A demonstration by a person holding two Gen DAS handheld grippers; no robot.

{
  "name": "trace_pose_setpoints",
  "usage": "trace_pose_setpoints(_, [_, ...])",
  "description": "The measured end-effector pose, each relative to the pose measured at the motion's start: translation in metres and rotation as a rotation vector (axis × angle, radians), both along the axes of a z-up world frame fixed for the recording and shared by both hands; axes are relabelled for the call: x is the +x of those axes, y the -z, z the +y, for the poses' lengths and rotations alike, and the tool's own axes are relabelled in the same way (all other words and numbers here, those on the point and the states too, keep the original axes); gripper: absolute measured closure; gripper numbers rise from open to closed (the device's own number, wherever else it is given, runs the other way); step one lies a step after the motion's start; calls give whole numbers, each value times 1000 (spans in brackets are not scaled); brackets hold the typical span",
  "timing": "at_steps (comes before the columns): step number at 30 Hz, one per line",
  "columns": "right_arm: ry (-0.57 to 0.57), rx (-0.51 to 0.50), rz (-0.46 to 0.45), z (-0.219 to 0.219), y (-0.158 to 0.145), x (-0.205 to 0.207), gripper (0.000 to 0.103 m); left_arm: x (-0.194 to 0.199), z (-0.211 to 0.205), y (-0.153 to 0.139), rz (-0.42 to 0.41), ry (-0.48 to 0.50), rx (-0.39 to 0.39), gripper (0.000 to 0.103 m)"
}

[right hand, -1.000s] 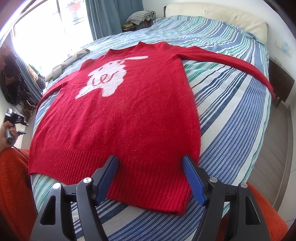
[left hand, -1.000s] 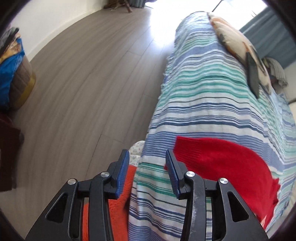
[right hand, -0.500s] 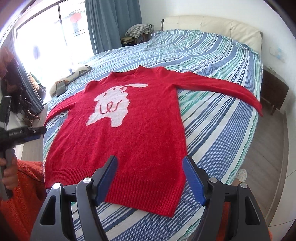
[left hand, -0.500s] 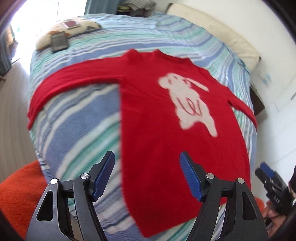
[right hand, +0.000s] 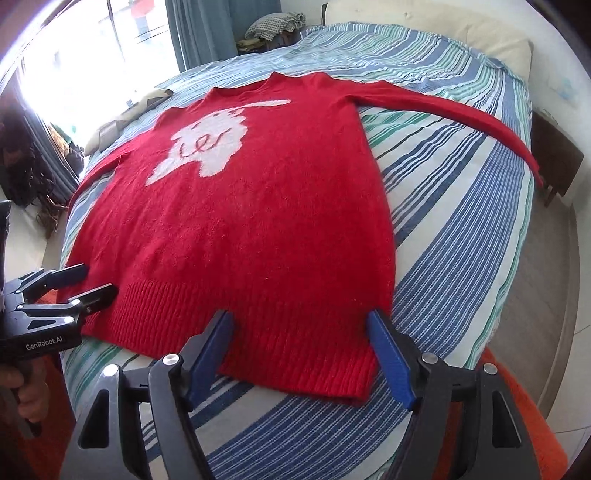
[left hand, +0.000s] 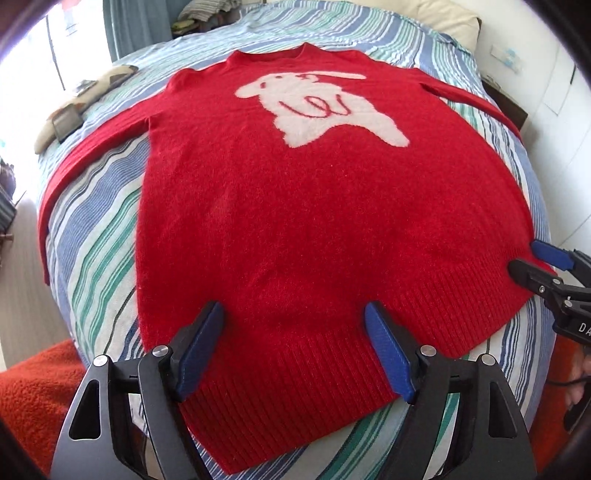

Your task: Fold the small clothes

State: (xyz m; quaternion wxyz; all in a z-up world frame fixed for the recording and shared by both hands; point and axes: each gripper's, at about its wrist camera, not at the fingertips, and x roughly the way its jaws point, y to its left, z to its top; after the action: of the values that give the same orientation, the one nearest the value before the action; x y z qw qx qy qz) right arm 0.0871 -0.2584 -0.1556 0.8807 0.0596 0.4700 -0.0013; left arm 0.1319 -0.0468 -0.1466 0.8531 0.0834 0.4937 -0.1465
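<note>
Red fuzzy knitted sweater with a white animal figure (left hand: 295,206) lies flat, front up, on the blue, green and white striped bedspread (left hand: 96,229), ribbed hem at six o'clock, neck at twelve, sleeves out towards nine and three. Our left gripper (left hand: 295,350), whose jaws have just been opening, and right gripper (right hand: 301,354) both hover released over the hem, grasping nothing. We judge we should pinch both hem corners evenly and lift together towards twelve o'clock, keeping the fold square.

The sweater (left hand: 295,221) lies flat on the bed (left hand: 92,229); a pillow (left hand: 77,107) sits left of it, the headboard (right hand: 424,33) behind.
</note>
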Motion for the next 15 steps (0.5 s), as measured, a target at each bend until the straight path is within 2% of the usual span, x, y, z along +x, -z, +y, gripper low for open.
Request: trace_pose_setpoints(15, [-4,-19,-20,5,6,2,22,-2,-3,3,-9,7,9,20])
